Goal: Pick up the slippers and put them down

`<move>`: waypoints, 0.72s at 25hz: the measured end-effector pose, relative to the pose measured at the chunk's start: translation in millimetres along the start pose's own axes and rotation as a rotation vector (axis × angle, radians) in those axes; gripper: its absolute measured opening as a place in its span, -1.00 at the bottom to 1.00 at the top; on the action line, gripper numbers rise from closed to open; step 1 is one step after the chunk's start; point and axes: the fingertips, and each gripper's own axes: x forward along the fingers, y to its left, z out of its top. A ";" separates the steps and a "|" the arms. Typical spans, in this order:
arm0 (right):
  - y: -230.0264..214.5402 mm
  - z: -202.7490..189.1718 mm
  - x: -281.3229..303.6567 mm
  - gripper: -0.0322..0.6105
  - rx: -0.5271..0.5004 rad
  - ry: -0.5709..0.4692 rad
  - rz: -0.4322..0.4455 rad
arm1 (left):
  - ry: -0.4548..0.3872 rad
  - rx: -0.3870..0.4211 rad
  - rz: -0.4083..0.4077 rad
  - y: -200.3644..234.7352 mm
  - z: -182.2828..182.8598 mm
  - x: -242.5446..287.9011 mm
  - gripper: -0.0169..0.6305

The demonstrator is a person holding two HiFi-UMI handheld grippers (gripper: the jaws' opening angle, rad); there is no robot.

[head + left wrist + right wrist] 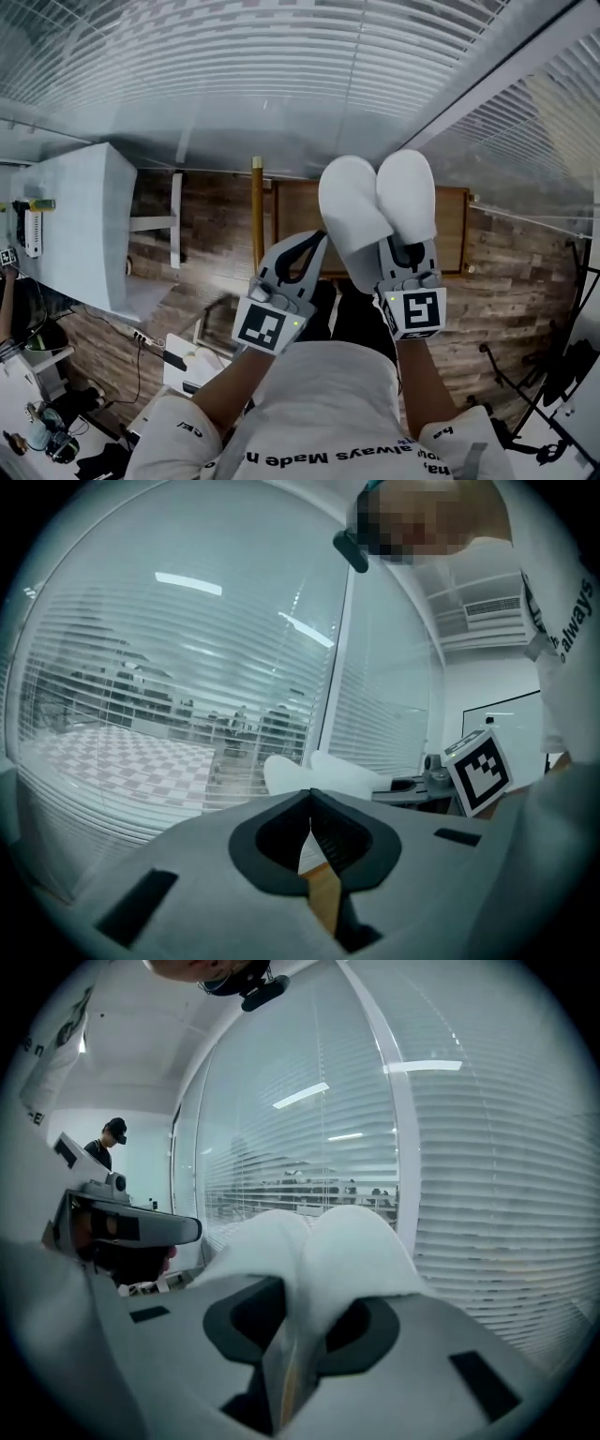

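Note:
Two white slippers (375,211) are held up side by side, soles together, in front of the glass wall. My right gripper (409,255) is shut on their near ends; in the right gripper view the slippers (323,1241) rise from between its jaws (292,1349). My left gripper (312,246) hangs just left of the slippers, apart from them, its jaws meeting at the tip (310,797) with nothing between. In the left gripper view the slippers (323,772) show beyond the jaws, with the right gripper's marker cube (480,771) to their right.
A glass wall with blinds (281,75) fills the space ahead. Below lie a wooden floor, a low wooden frame (455,234), an upright wooden pole (257,216) and a white table (84,216) at the left. A stand (530,375) stands right. A person in a cap (111,1140) stands far off.

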 end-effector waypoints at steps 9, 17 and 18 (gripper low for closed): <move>6.8 57.6 -37.7 -0.63 -0.006 -0.039 0.005 | -0.064 0.037 -0.025 -19.6 57.0 -28.5 -0.91; 22.0 107.3 -66.8 -0.63 -0.018 -0.084 0.029 | -0.127 0.066 -0.046 -34.3 106.7 -52.7 -0.91; 23.7 113.0 -70.7 -0.63 -0.020 -0.090 0.031 | -0.135 0.069 -0.049 -36.4 112.0 -56.1 -0.91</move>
